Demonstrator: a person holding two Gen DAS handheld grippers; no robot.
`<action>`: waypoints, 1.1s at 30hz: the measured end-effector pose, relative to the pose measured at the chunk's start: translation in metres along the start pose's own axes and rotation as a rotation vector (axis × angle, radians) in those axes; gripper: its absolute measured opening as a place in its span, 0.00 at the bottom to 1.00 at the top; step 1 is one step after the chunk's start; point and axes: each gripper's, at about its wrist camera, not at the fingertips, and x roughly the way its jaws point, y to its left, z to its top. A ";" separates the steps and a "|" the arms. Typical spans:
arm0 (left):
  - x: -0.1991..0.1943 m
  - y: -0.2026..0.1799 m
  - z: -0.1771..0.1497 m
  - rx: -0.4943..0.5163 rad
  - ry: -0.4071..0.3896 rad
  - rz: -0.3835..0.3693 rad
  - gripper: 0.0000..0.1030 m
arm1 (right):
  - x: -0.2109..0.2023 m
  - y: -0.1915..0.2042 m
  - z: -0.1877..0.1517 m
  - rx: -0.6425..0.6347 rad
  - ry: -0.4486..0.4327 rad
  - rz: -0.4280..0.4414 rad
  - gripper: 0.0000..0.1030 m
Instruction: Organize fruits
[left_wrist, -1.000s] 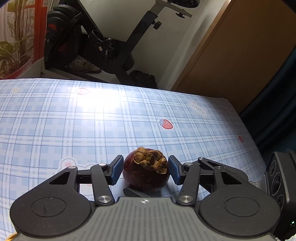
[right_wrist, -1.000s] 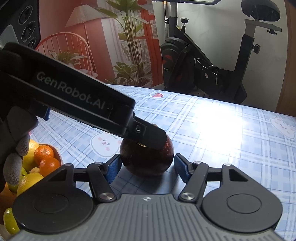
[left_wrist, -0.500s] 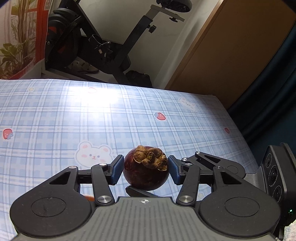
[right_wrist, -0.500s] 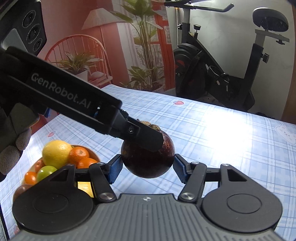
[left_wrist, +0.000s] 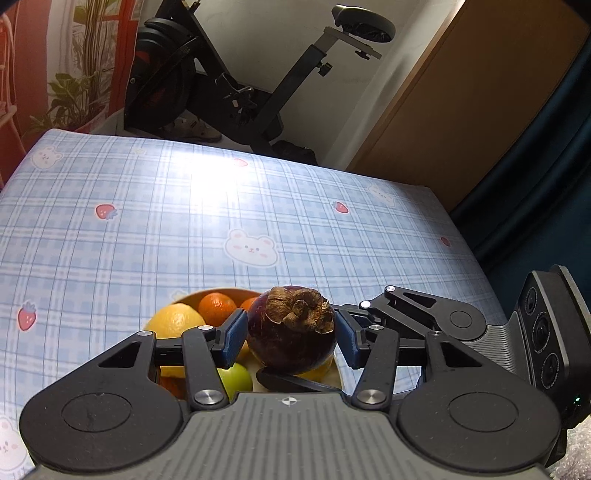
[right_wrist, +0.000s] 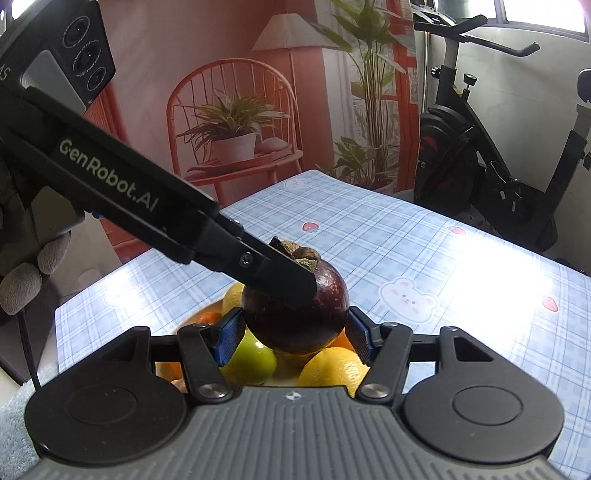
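A dark purple mangosteen (left_wrist: 291, 338) with a brown dried cap is held between the blue pads of both grippers at once. My left gripper (left_wrist: 291, 334) is shut on it from one side and my right gripper (right_wrist: 295, 326) from the other, crossing it. The mangosteen (right_wrist: 301, 317) hangs just above a bowl (left_wrist: 207, 293) of fruit: a yellow lemon (left_wrist: 173, 323), oranges (left_wrist: 216, 306) and a green fruit (left_wrist: 236, 376). In the right wrist view the left gripper's finger (right_wrist: 273, 271) lies across the mangosteen's top, over the lemon (right_wrist: 332, 369) and green fruit (right_wrist: 255, 360).
The bowl stands on a table with a blue plaid cloth (left_wrist: 258, 206) printed with bears and strawberries. An exercise bike (left_wrist: 229, 85) stands behind the table, with a wooden door (left_wrist: 461, 110) at right. A red chair with a potted plant (right_wrist: 229, 136) stands beyond the far edge.
Both grippers have lifted the mangosteen off the cloth and carried it over the fruit bowl, which has come into view beneath it.
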 end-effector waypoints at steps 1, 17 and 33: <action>0.000 0.001 -0.002 -0.001 0.002 -0.003 0.53 | -0.001 0.003 -0.002 0.001 0.006 0.000 0.60; 0.005 0.017 -0.029 -0.045 0.000 -0.009 0.50 | 0.004 0.016 -0.013 -0.019 0.063 -0.044 0.63; -0.059 -0.004 -0.037 -0.009 -0.228 0.170 0.76 | -0.036 0.015 -0.005 0.065 -0.031 -0.118 0.76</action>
